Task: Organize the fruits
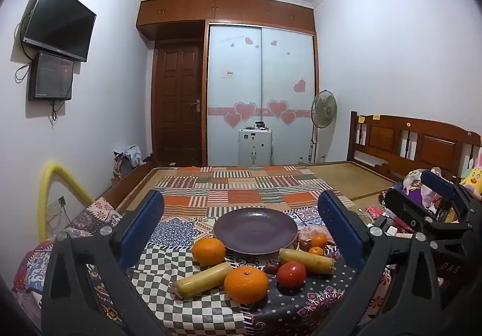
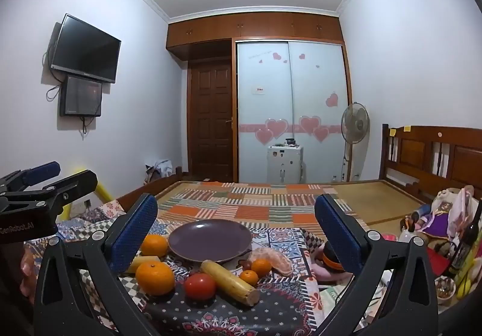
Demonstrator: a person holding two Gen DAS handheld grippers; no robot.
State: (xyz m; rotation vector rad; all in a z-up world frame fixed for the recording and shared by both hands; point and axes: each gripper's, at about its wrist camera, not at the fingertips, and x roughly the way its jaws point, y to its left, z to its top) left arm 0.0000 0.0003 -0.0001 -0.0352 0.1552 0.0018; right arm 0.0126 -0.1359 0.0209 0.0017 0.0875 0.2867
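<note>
Hovering over the patterned cloth point(image 1: 168, 257), the left gripper point(image 1: 241, 226) has its blue pads spread wide and nothing between them. Left to right on the cloth: a corn piece point(image 1: 202, 279) lying flat, one orange point(image 1: 208, 251) behind it, a bigger orange point(image 1: 246, 284) in front, then the tomato point(image 1: 291, 274) and a second corn piece point(image 1: 306, 260). The purple plate point(image 1: 255, 230) sits bare behind them all. Farther right, the right gripper point(image 2: 236, 227) hangs equally wide apart, holding nothing, two small tangerines point(image 2: 261, 267) just ahead.
</note>
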